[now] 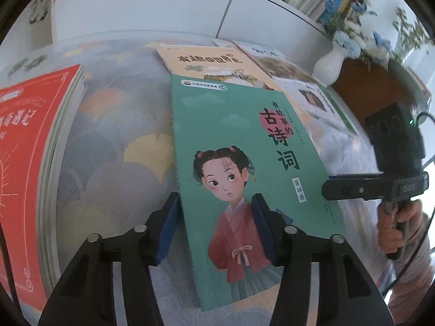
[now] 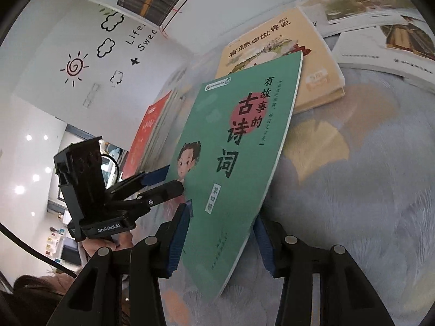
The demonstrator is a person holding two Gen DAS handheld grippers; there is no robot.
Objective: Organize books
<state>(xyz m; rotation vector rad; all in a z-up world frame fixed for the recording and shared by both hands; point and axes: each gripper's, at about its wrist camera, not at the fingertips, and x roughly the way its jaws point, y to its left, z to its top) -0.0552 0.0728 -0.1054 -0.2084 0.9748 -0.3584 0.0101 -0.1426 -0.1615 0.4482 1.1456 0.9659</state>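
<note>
Right now the green book (image 1: 244, 163) sits between both my claws, its near end lifted off the patterned cloth (image 1: 117, 141) and its long axis running away from me toward the yellow book (image 1: 206, 62), whose near edge it overlaps. My left claw (image 1: 217, 231) straddles the near left part of the cover, one finger (image 1: 168, 231) outside the spine edge and the other over the cover; the pads look set against the book, though whether they truly pinch it I cannot tell from this view. My right claw (image 2: 220, 241) has the book's near edge between its fingers (image 2: 176, 239), again with gaps visible, so I judge it a loose hold rather than a firm clamp. The red book (image 1: 30, 163) lies to the left, well apart, on a small stack; the coming move likely carries the green one that way, so my left hand is nearer. Only the right view shows the book tilted up on edge and my left claw (image 2: 163, 182) biting its side; only the left shows the white vase (image 1: 330, 62) far right.
</note>
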